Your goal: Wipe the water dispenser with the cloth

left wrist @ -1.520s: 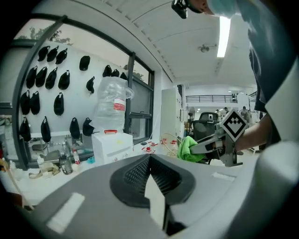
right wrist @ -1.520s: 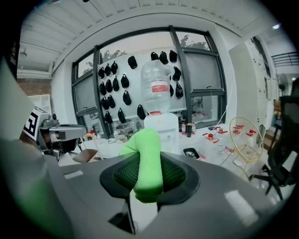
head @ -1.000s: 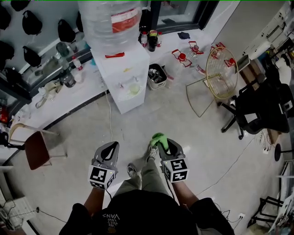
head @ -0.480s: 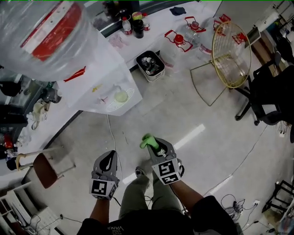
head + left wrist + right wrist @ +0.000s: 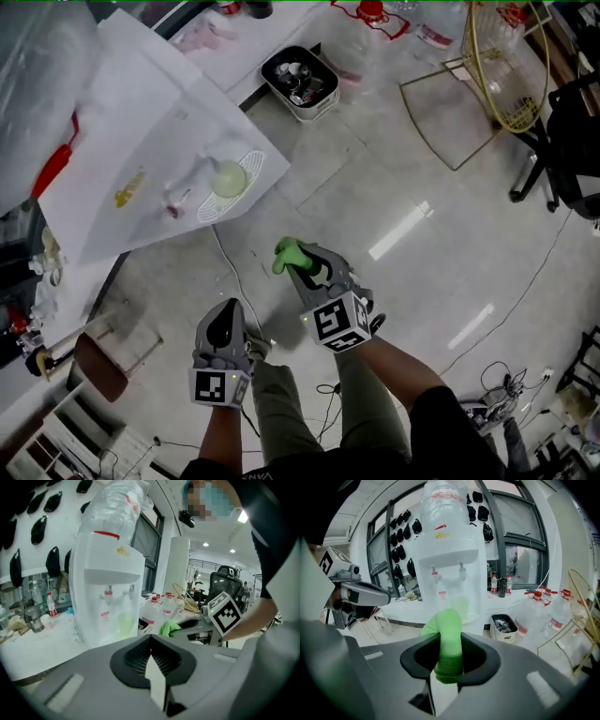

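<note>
The white water dispenser (image 5: 141, 159) stands at the upper left of the head view, with a clear bottle (image 5: 37, 84) on top and a drip tray (image 5: 230, 178) at its front. It also fills the middle of the right gripper view as the dispenser (image 5: 450, 564) and the left part of the left gripper view (image 5: 108, 588). My right gripper (image 5: 298, 258) is shut on a green cloth (image 5: 289, 253), which bulges out between its jaws (image 5: 447, 639). It is a short way in front of the dispenser, not touching it. My left gripper (image 5: 225, 323) is shut and holds nothing, lower and further back.
A dark bin of small items (image 5: 300, 80) sits right of the dispenser. A gold wire chair (image 5: 497, 66) and black office chair (image 5: 572, 131) stand at the upper right. A brown stool (image 5: 98, 361) is at the lower left. A cable (image 5: 230, 272) trails across the floor.
I have moved closer to the dispenser, which now fills the upper left. The right gripper with the cloth has advanced toward it; the left gripper trails behind.
</note>
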`<state>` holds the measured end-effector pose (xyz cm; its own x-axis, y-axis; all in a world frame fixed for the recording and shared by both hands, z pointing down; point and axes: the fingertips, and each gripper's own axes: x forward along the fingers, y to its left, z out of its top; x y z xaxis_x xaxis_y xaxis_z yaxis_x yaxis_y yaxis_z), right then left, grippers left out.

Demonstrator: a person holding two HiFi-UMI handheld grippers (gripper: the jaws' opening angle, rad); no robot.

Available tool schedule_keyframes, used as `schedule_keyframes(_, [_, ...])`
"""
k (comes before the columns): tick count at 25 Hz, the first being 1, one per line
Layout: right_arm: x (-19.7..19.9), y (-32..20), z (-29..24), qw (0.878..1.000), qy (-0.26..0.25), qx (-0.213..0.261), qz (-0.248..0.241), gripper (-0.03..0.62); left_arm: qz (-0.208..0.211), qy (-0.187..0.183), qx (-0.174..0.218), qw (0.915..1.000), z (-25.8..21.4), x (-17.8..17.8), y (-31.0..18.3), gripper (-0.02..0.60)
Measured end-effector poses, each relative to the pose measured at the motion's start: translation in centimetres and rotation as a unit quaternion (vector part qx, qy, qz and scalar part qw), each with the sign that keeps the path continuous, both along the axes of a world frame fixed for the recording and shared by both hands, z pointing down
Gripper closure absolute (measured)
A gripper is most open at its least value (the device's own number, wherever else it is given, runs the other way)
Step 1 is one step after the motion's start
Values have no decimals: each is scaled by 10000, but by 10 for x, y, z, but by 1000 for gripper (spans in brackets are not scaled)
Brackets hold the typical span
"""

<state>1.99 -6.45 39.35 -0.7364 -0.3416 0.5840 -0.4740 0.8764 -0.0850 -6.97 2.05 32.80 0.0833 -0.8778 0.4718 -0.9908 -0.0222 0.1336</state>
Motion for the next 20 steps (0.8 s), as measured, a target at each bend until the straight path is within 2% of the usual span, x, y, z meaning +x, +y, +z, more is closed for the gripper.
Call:
schedule_keyframes(4, [-43,-15,41,9990,-185,-199,352,480,192,-19,33,9998,39,-33,-23,580])
schedule_keyframes(10, [-121,-5,99,9987,-422,-190,227,480,-104,-275,101,9995,93,-93,-26,580])
schedule_keyframes(16, [-177,-3,143,9983,-474,284,163,480,-157,-420,355,9984,151,-129,-24,580])
schedule_keyframes(20, [-204,-3,168,9964,-448,718,74,480,-21,-378,587,9976,187,-146,-31,580])
